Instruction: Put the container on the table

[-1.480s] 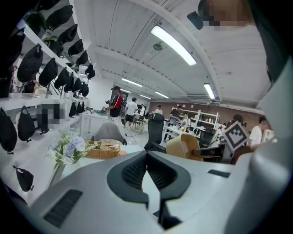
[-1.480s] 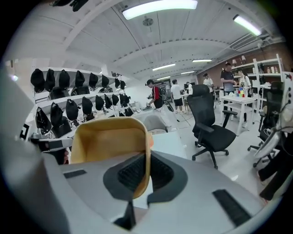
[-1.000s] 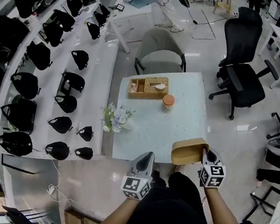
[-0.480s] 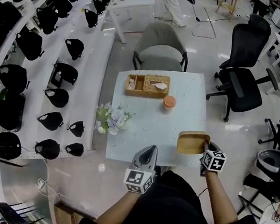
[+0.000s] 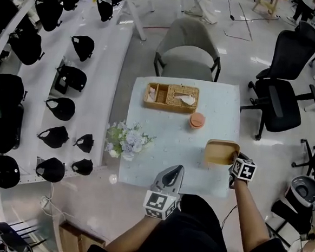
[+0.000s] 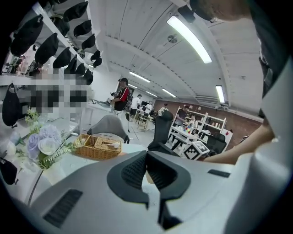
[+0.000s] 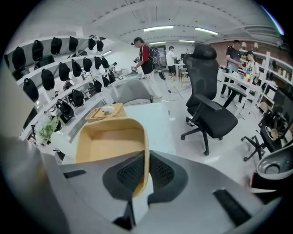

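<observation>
Overhead, the head view places the tan container [image 5: 220,152] above the right side of the table [image 5: 167,134], near its front corner. It cannot be told whether the container's base touches the top. Only the right gripper view shows the grip. The right gripper [image 7: 146,171] has the container's [image 7: 110,146] near wall between its pads, which press on both faces, and its jaws are just starting to part. In the head view that gripper [image 5: 233,157] shows mainly its marker cube.

Only the left gripper view shows the left gripper [image 6: 147,167] closed on itself, pads together with nothing between them. From above, that gripper [image 5: 177,170] hangs at the table's front edge, well apart from the container.

The head view alone shows the orange cup [image 5: 197,120], just in front of the wicker basket [image 5: 171,97].

By count there are two grippers, one container, one basket, one cup and one bunch of flowers [image 5: 125,140]. Two chairs stand by the table, a grey chair [image 5: 188,43] and a black office chair [image 5: 289,79].
</observation>
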Action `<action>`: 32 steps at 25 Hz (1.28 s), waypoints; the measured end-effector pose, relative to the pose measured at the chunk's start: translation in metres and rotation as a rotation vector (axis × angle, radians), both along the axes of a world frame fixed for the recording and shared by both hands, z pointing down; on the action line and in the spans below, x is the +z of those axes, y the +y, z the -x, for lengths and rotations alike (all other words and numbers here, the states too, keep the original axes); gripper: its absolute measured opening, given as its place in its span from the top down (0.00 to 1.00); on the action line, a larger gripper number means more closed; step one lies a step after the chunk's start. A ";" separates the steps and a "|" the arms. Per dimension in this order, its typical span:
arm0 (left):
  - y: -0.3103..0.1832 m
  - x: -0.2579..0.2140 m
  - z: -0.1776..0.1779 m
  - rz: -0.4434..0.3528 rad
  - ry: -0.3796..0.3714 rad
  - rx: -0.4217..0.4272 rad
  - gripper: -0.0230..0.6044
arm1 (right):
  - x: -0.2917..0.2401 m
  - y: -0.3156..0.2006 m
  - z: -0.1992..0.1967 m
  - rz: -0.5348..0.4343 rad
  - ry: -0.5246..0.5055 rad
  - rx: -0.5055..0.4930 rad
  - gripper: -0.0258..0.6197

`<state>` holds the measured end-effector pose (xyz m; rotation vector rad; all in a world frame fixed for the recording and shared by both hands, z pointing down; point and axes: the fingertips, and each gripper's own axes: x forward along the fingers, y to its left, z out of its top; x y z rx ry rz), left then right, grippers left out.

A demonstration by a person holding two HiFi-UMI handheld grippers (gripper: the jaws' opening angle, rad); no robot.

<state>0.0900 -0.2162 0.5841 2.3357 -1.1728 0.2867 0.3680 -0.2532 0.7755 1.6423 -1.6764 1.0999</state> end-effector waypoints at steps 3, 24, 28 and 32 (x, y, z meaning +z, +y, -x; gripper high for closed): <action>-0.013 0.010 -0.002 0.011 -0.002 0.004 0.95 | 0.017 -0.023 -0.008 0.028 -0.001 0.031 0.95; -0.034 0.063 -0.017 0.125 -0.042 0.016 0.95 | 0.129 -0.117 -0.011 0.192 -0.071 0.121 0.92; -0.030 0.064 -0.016 0.130 -0.037 0.010 0.95 | 0.137 -0.123 -0.006 0.197 -0.089 0.141 0.92; -0.028 0.065 -0.016 0.127 -0.036 0.013 0.95 | 0.141 -0.127 -0.004 0.175 -0.141 0.139 0.81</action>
